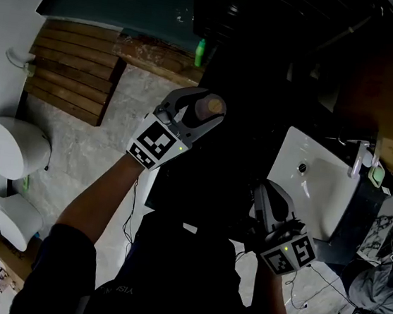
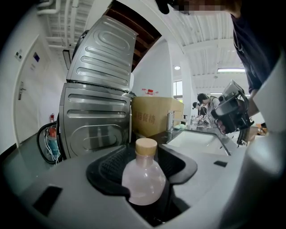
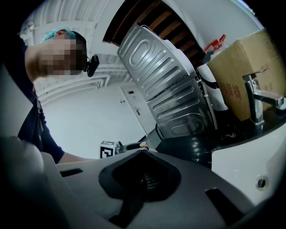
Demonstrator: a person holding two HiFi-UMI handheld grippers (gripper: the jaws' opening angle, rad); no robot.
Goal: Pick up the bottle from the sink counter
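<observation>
A small round clear bottle [image 1: 209, 108] with a tan cap sits between the jaws of my left gripper [image 1: 201, 105], which is raised over the dark area left of the sink. In the left gripper view the bottle [image 2: 143, 176] stands upright between the black pads [image 2: 105, 172], which close on its belly, and no surface shows under it. My right gripper [image 1: 266, 197] hangs beside the white sink [image 1: 312, 195]. In its own view the right gripper [image 3: 142, 172] has its jaws together with nothing between them. It also shows in the left gripper view as the right gripper [image 2: 230, 112].
A grey ribbed washing machine [image 2: 98, 98] and a cardboard box [image 2: 154, 115] stand behind the dark counter. A chrome faucet [image 3: 257, 100] rises at the basin's [image 3: 250, 165] back edge. A toilet [image 1: 13, 148] and wooden slats [image 1: 72, 70] lie on the floor to the left.
</observation>
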